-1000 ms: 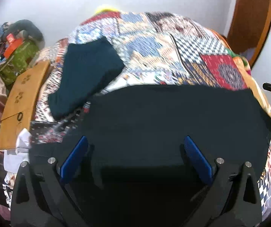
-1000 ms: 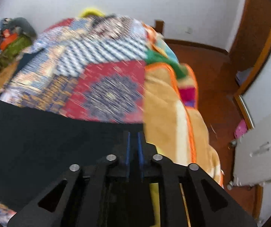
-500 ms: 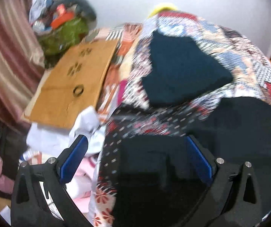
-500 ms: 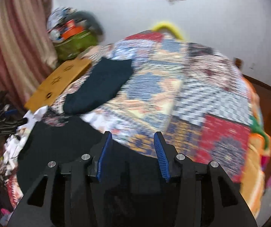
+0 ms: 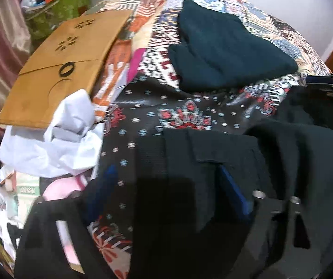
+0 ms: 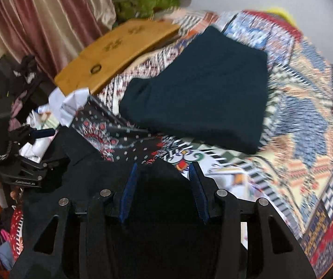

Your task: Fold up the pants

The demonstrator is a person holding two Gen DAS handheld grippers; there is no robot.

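You see soft, matt black cloth pants (image 5: 224,153) at 6 o'clock. The folded dark teal cloth (image 6: 196,95) looks fuzzy. The quilt (image 6: 306,121) is printed cloth. At 10 o'clock, the board (image 5: 57,69) is smooth wood.

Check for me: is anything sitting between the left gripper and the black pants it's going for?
Nothing visible blocks it. The left gripper is down at the black pants, its jaws just closing with black cloth between its blue pads. The folded teal garment lies farther up the patterned bedspread, clear of the gripper.
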